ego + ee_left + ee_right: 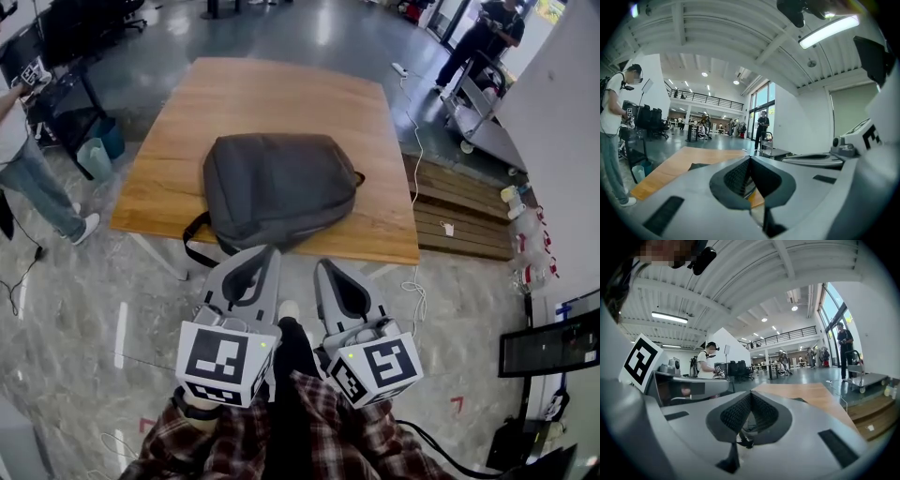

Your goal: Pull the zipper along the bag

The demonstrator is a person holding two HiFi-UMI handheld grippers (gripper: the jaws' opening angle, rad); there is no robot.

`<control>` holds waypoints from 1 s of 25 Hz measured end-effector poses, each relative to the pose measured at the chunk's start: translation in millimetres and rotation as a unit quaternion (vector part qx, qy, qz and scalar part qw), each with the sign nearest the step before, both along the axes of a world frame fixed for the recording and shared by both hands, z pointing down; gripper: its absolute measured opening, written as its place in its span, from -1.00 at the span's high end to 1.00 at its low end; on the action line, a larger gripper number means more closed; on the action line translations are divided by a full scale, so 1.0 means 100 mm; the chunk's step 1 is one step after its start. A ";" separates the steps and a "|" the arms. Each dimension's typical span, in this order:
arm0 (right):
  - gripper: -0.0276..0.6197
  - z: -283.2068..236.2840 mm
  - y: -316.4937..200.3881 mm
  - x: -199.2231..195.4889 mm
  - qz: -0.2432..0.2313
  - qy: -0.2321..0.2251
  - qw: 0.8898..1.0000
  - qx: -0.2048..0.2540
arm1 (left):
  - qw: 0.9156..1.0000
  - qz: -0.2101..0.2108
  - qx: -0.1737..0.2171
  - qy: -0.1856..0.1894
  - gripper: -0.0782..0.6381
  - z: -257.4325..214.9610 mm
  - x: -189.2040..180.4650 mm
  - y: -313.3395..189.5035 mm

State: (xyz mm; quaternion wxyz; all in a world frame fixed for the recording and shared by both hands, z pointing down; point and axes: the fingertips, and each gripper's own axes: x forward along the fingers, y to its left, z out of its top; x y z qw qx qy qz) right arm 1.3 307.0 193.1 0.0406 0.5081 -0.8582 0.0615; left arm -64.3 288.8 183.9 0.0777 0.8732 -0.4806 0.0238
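Observation:
A dark grey backpack [277, 187] lies flat on the near half of a wooden table [281, 89], with a black strap [192, 239] hanging over the front edge. I cannot make out its zipper pull. Both grippers hover short of the table's front edge, close to my body and apart from the bag. My left gripper [272, 251] is shut with nothing in it, its jaws meeting at the tip [750, 158]. My right gripper [321, 264] is likewise shut and empty [750, 393]. Both gripper views look over the table [670, 164] [806, 392] toward the hall.
A person [28, 169] stands left of the table beside a light blue bin [94, 155]. A low wooden platform [459, 206] lies right of the table, and a white cable [412, 122] runs along that side. Another person with a cart [483, 37] is at the far right.

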 end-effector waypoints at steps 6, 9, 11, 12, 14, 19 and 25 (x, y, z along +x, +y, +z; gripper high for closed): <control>0.89 -0.05 -0.99 0.17 -0.015 -0.003 1.000 0.007 | 1.000 -0.013 0.002 -0.004 0.75 -0.01 0.18 -0.94; 0.89 -0.13 -1.53 0.27 -0.029 0.000 1.000 0.007 | 1.000 -0.027 0.005 -0.001 0.75 -0.09 0.28 -1.45; 0.89 -0.22 -1.87 0.35 -0.040 0.003 0.999 0.011 | 0.999 -0.038 0.008 0.001 0.75 -0.17 0.35 -1.77; 0.89 -0.25 -2.02 0.39 -0.045 0.004 0.999 0.013 | 0.999 -0.042 0.009 0.002 0.75 -0.21 0.39 -1.92; 0.89 -0.30 -2.28 0.45 -0.055 0.006 0.998 0.014 | 0.999 -0.051 0.011 0.004 0.75 -0.27 0.46 -2.17; 0.89 -0.30 -2.66 0.47 -0.082 0.010 0.996 0.018 | 0.998 -0.067 0.016 0.002 0.75 -0.29 0.55 -2.53; 0.89 -0.26 -2.93 0.35 -0.098 0.011 0.995 0.015 | 0.997 -0.077 0.010 -0.006 0.76 -0.21 0.45 -2.78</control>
